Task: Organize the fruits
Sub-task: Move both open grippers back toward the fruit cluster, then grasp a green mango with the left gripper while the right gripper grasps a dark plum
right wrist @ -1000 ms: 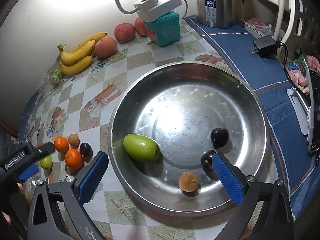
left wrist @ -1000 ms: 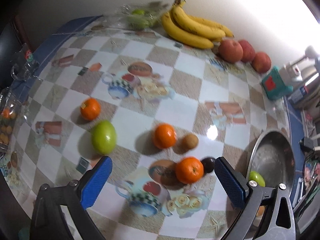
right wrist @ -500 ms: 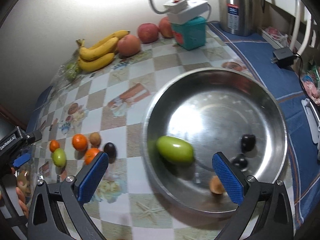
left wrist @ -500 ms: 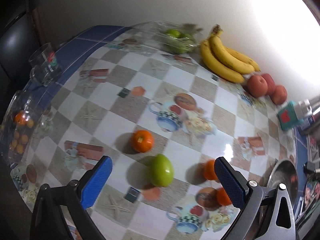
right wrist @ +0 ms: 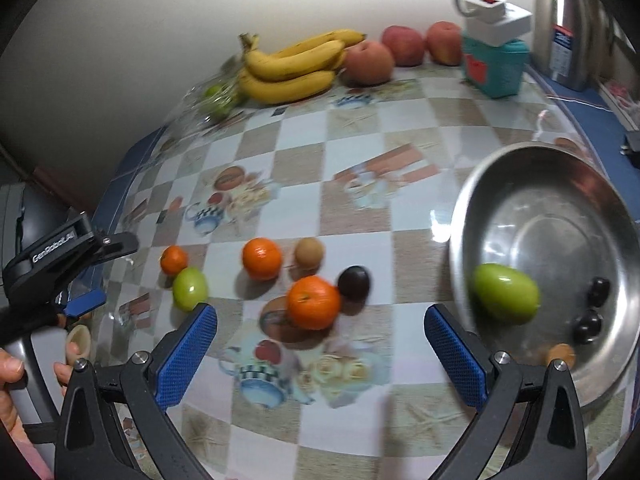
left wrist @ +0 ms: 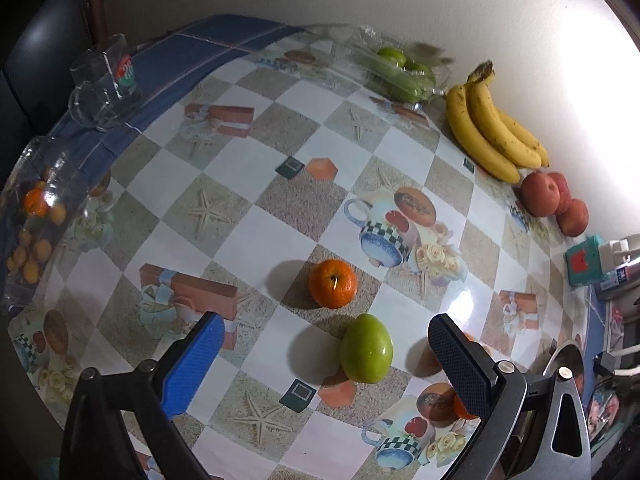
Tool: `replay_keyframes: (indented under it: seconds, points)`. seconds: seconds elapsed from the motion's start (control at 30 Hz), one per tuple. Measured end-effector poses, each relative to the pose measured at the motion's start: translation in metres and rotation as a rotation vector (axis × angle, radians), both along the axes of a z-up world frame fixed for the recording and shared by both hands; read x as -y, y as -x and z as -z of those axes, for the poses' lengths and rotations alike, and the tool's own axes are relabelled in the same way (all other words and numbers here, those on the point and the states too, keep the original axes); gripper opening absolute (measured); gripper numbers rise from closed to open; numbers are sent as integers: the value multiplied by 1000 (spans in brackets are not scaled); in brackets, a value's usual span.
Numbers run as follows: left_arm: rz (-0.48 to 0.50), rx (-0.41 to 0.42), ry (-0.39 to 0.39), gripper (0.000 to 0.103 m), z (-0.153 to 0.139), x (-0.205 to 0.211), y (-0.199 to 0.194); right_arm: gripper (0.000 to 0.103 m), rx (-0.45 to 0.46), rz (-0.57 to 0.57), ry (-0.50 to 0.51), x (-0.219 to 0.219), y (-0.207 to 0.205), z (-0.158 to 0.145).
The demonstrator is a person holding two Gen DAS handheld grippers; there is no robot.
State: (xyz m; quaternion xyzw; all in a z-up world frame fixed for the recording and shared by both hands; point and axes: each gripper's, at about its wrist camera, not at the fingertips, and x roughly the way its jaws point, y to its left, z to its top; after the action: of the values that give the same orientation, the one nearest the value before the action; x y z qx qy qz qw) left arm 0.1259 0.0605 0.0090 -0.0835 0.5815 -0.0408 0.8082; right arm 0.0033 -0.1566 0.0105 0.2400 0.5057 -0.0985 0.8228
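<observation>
My left gripper (left wrist: 326,364) is open and low over the table. A green fruit (left wrist: 366,348) lies just ahead between its fingers, nearer the right one, and an orange (left wrist: 332,284) sits just beyond. My right gripper (right wrist: 320,356) is open too, holding nothing. In front of it lie an orange (right wrist: 314,302), a dark plum (right wrist: 354,283), a second orange (right wrist: 262,258) and a brown fruit (right wrist: 309,253). The steel bowl (right wrist: 460,240) at the right holds a green fruit (right wrist: 506,298), two dark fruits (right wrist: 598,292) and a brown one (right wrist: 562,354).
Bananas (left wrist: 492,136), peaches (left wrist: 540,194) and a bag of green fruit (left wrist: 404,68) line the wall. A glass cup (left wrist: 104,88) and a clear tub of small oranges (left wrist: 36,216) stand at the left edge. A teal box (right wrist: 496,68) and kettle (right wrist: 568,28) stand at the back right.
The left gripper swung left, away from the bowl, and closed in on the green fruit. The right gripper moved left off the bowl to above the loose oranges.
</observation>
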Motion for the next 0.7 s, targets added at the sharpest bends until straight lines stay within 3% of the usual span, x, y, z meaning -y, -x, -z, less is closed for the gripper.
replay_keyframes:
  seconds: [0.3,0.43,0.57,0.63,0.7]
  points:
    - [42,-80,-15,103,24,15,-5,103,-53,31,-44,0,-13,18]
    - [41,-103,-22,103,32,21,-5,103,-66,76,-19,7,-16,21]
    - [48,-104,-19,97,35,25,-5,101,-63,126,-22,16,-16,22]
    - [59,-104,-25,89,36,28,-5,91,-67,146,-19,19,-18,23]
    - [75,-105,-19,88,37,31,-5,76,-71,164,-21,22,-19,24]
